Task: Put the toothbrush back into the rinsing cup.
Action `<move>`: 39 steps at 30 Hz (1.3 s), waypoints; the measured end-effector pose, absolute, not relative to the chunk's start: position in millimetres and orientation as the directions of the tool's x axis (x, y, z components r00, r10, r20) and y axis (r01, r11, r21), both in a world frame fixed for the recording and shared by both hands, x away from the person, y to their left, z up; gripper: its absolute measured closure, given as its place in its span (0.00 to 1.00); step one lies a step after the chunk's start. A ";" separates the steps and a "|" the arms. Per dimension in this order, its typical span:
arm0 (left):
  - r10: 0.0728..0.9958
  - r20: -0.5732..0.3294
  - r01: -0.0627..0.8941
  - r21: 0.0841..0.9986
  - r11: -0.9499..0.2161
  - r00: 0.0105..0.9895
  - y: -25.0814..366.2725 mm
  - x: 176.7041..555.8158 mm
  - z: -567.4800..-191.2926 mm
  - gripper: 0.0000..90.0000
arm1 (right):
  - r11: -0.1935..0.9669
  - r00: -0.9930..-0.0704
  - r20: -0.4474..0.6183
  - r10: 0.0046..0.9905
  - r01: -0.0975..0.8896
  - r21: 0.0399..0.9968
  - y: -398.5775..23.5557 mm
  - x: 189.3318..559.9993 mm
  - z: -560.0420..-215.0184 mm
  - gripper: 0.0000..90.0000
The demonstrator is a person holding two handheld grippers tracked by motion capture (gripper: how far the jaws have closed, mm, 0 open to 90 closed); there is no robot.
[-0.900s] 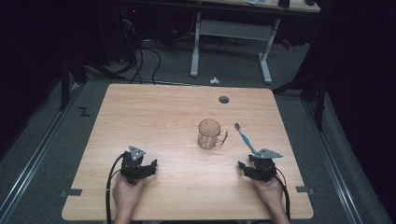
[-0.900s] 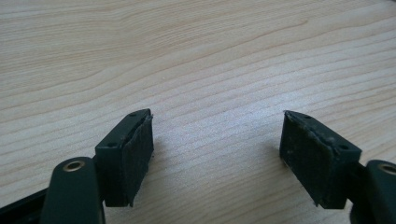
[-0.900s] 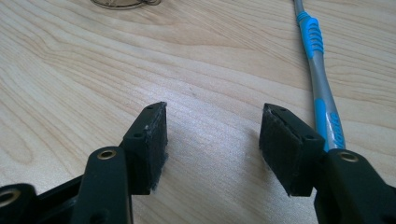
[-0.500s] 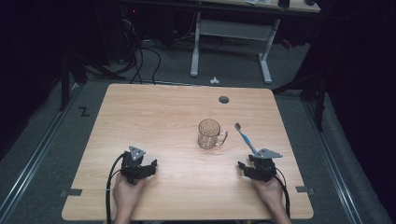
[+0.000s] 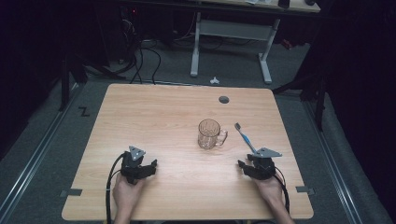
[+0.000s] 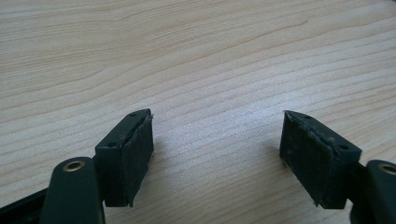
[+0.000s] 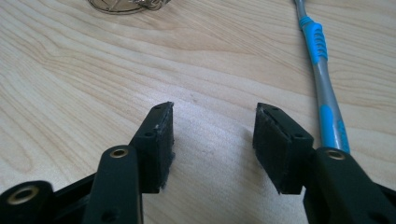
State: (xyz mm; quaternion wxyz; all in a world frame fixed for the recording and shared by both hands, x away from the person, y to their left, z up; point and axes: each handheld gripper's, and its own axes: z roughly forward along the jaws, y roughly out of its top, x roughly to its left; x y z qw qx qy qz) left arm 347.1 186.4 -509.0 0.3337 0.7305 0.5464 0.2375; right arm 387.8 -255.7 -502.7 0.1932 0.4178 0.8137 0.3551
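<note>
Both grippers are resting near the table's [image 5: 140, 116] front edge, jaws spread and gripping nothing: left gripper [image 5: 150, 168] toward the front left corner, right gripper [image 5: 243, 166] front right. Mug [image 5: 209, 133] is standing mid-table; toothbrush [image 5: 244, 137] is lying between mug and right edge, just beside the right gripper

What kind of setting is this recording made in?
Probably a lab or workshop for recordings: a bare wooden table on grey carpet, cables trailing on the floor behind, and a white-legged workbench in an otherwise dark room.
</note>
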 end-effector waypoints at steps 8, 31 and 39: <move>0.957 -0.018 0.640 0.747 -0.179 0.290 186.5 347.1 -509.0 0.29 | 0.413 -0.581 -0.015 0.814 0.560 0.718 -252.4 391.5 -498.5 0.62; 0.957 -0.017 0.640 0.747 -0.182 0.291 186.4 347.0 -509.0 0.29 | 0.319 -0.550 0.044 0.834 0.546 0.774 -284.9 369.2 -489.8 0.64; 0.957 -0.017 0.640 0.747 -0.181 0.290 186.4 347.0 -509.0 0.29 | 0.313 -0.539 0.046 0.841 0.555 0.771 -293.1 366.1 -491.2 0.64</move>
